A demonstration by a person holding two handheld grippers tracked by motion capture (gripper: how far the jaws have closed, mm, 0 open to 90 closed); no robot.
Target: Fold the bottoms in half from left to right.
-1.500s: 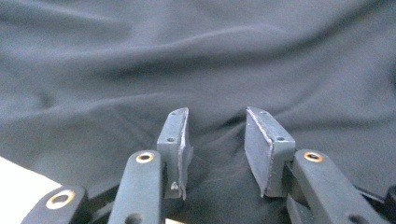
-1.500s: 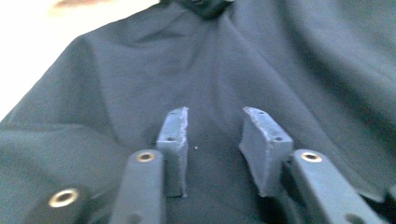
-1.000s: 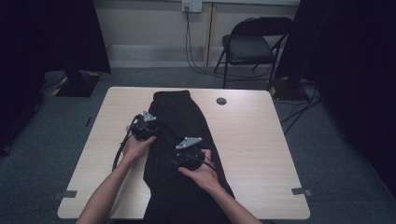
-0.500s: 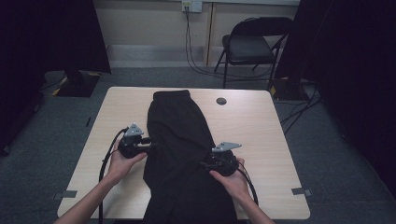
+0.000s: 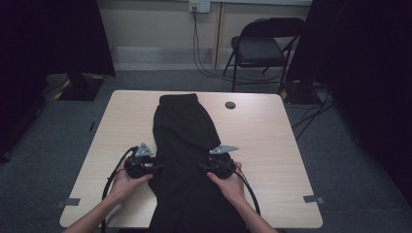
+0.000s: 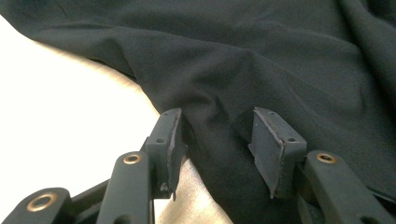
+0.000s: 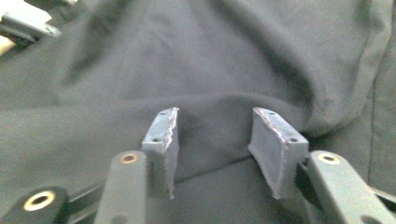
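I see the long black cloth garment point(image 5: 187, 160) running lengthwise down the middle of the pale wooden table point(image 5: 277, 155), its narrow end pointing away from me. My left gripper point(image 5: 154, 168) flanks its left edge, my right gripper point(image 5: 204, 168) its right (equally near). Both sets of jaws stand spread, fabric bunched between them unpinched; the left has just been widening, the right narrowing.

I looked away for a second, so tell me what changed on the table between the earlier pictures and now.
Both hands moved apart and toward the person: the left gripper went to the left edge of the black garment, the right gripper to its right edge. Left jaws have just been opening, right closing, cloth between both. Garment, table and chair stayed put.
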